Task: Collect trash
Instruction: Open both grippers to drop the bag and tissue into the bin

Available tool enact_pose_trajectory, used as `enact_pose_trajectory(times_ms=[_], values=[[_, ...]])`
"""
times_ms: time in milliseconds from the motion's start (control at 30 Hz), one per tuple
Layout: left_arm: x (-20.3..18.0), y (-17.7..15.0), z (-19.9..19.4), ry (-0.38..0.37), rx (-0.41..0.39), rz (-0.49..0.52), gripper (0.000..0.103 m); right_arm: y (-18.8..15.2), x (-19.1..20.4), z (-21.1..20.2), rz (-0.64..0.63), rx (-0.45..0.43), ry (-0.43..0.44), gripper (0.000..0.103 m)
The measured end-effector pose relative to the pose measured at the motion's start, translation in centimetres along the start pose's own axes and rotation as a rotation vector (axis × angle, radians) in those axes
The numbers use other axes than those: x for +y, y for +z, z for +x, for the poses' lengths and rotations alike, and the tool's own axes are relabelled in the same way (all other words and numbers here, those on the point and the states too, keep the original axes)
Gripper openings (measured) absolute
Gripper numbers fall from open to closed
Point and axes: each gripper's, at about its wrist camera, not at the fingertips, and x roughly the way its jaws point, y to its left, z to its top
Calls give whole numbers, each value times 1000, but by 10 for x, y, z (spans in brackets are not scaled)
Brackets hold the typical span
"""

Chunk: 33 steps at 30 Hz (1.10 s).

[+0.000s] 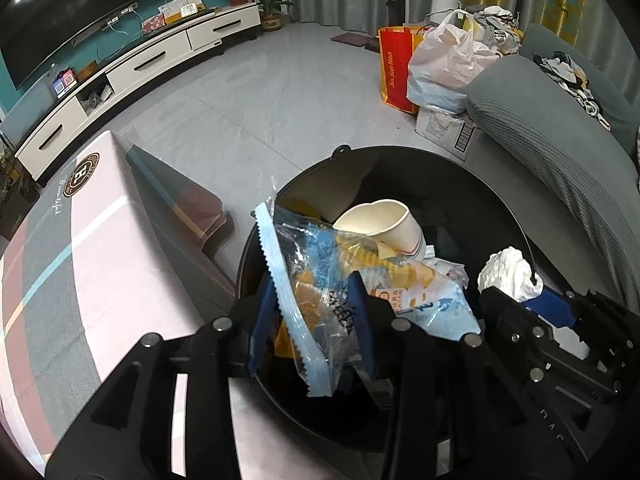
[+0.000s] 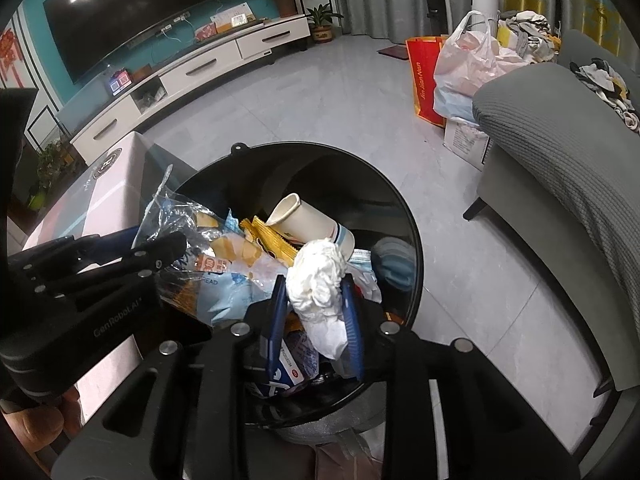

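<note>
Both tongs hang over the black bin (image 1: 516, 216), tipped steeply down so whatever they let go drops inside. On the left tongs (image 1: 314, 320) the blue pads flank a clear-and-blue snack wrapper (image 1: 304, 280); the gap looks partly open, and whether they pinch it or have released it I cannot tell. Right tongs (image 2: 316, 316) bracket a crumpled white tissue (image 2: 318, 276), jaws narrowly apart, grip equally unclear. Below lie a paper cup (image 2: 308, 220) and other wrappers. Beside the bin stands the counter (image 1: 80, 240) with its pink patterned cloth.
</note>
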Motion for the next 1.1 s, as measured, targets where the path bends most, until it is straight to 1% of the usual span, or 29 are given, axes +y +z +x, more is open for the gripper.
enact_pose_trajectory(times_ms=[33, 100, 167, 233, 367, 533, 633, 833, 933, 1000, 1033, 1067, 1100], values=[[0, 0, 0, -2, 0, 0, 39, 0, 0, 0, 0, 1, -3, 30], [1, 0, -1, -5, -2, -1, 41, 0, -3, -1, 9, 0, -9, 34], [2, 0, -3, -16, 0, -9, 44, 0, -6, -2, 19, -3, -8, 36], [3, -1, -5, -17, -2, -9, 48, 0, -8, -4, 27, -6, -3, 36], [4, -1, -8, -20, -4, -16, 50, -1, -9, -5, 33, -6, 1, 37], [7, 0, -16, -16, -20, -24, 57, -1, -10, -8, 34, -14, 4, 38], [9, 0, -19, -13, -24, -30, 58, -2, -10, -10, 37, -16, 6, 40], [13, -2, -26, -13, -29, -39, 68, -2, -9, -15, 35, -26, 14, 45], [15, -5, -27, -17, -22, -42, 69, -3, -7, -17, 27, -26, 11, 46], [18, -7, -29, -24, -18, -48, 69, -3, -6, -19, 23, -28, 8, 52], [18, -8, -29, -25, -18, -50, 71, -3, -5, -20, 22, -31, 7, 53], [19, -9, -30, -27, -15, -51, 77, -4, -5, -21, 22, -34, 7, 54], [19, -10, -30, -28, -12, -53, 80, -4, -5, -22, 22, -36, 7, 56]])
